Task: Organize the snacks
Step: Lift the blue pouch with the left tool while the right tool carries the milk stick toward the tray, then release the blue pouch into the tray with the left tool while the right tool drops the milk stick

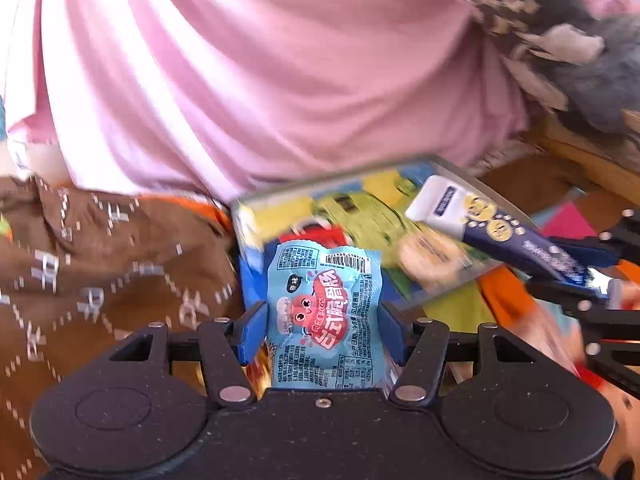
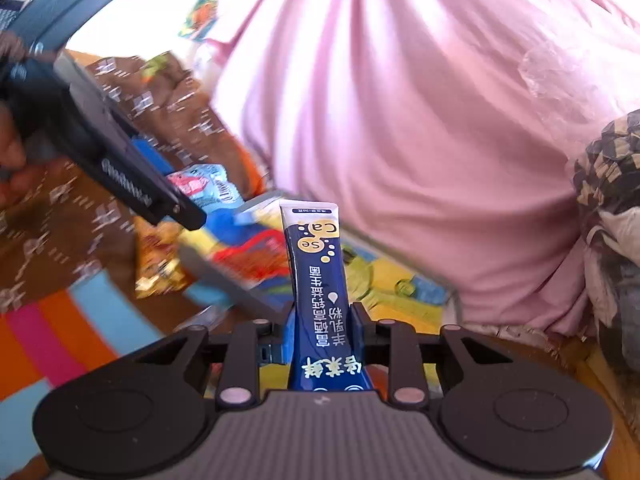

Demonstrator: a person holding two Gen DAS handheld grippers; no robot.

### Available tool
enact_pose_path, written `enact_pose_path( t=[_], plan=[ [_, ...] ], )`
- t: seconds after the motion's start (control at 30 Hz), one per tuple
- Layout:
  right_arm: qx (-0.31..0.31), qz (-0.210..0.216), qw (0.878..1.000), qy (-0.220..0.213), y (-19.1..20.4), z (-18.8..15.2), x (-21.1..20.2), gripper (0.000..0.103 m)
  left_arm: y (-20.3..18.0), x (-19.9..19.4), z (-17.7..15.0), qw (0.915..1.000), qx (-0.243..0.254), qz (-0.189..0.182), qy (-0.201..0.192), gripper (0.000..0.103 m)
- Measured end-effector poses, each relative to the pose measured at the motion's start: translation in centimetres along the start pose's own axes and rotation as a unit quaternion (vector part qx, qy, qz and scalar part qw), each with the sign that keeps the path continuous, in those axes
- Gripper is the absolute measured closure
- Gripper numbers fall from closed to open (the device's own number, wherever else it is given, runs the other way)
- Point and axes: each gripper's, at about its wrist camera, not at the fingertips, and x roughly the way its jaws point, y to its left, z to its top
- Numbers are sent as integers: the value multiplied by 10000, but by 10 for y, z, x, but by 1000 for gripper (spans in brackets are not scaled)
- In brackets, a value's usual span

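Note:
My left gripper (image 1: pixel 322 320) is shut on a light blue snack packet (image 1: pixel 324 312) with a red cartoon print, held upright between its blue pads. The same packet (image 2: pixel 208 192) shows in the right wrist view, at the tip of the left gripper. My right gripper (image 2: pixel 320 332) is shut on a dark blue stick sachet (image 2: pixel 318 288) with a white top and yellow circles. That sachet (image 1: pixel 496 228) reaches in from the right in the left wrist view, over a clear box (image 1: pixel 360 220) that holds colourful packets. The box (image 2: pixel 304 256) lies just past both grippers.
A big pink cloth bundle (image 1: pixel 260 72) fills the space behind the box. Brown patterned fabric (image 1: pixel 100 272) lies to the left, striped bright cloth (image 2: pixel 60 328) lower left. A gold-wrapped snack (image 2: pixel 160 264) rests beside the box. A person's hand (image 2: pixel 12 148) holds the left gripper.

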Motion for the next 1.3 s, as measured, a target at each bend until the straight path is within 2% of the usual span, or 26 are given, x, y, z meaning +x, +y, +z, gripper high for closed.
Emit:
enact_pose_path(
  t=[0.1,0.3,0.47,0.6,0.73,0.93,1.13,1.3],
  plan=[
    [191,-30,9998,37,-19,10,17,72,-1,21,17,9998,-19,204,-22,42],
    [49,-254,9994,244,-42,28,50,72,3,50,33,9988,-231,366,-208,42],
    [-446,-408,9976,330,-40,36,77,72,7,74,33,9967,-324,475,-575,42],
    [-100,-404,9984,376,-34,34,102,72,13,90,31,9957,-499,647,-445,42],
    [-138,-352,9989,273,-22,20,115,72,14,100,29,9974,-214,670,-175,42],
    [-230,-358,9989,221,-21,16,134,72,13,106,22,9973,40,700,-216,42],
    [-212,-404,9984,340,-23,11,141,72,8,111,14,9974,-7,714,-133,41],
    [-207,-270,9973,656,-22,8,153,70,4,115,13,9976,-1,697,-51,41]
  ],
)
